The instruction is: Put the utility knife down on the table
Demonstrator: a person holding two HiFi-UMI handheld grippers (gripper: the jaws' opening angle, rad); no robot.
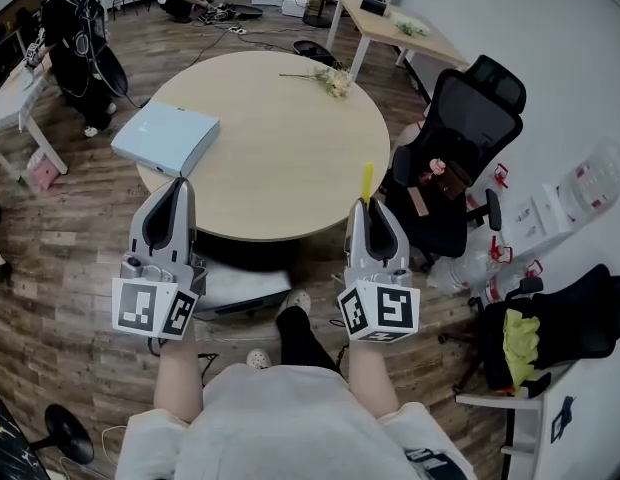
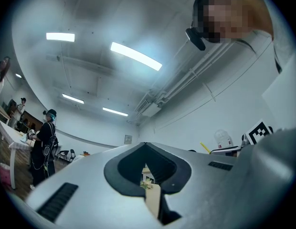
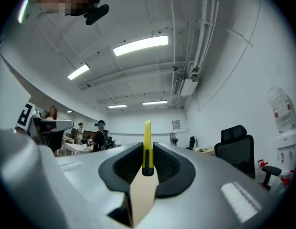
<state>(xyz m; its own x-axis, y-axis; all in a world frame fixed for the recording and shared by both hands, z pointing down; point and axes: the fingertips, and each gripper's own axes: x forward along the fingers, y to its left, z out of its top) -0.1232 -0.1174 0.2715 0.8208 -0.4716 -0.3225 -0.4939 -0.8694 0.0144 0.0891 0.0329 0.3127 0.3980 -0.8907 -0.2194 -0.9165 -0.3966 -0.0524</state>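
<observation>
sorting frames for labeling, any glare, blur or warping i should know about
Head view: fisheye bends the floor planks around the round table; light even. Left gripper view: the ceiling light strip blooms into haze, corners black, the left gripper soft near the lens. Right gripper view: same black corners, but the utility knife in the right gripper reads crisp.

The left gripper (image 2: pixel 146 146) has its jaws closed on nothing; a dark-clad person (image 2: pixel 44 147) stands around eight o'clock.
</observation>
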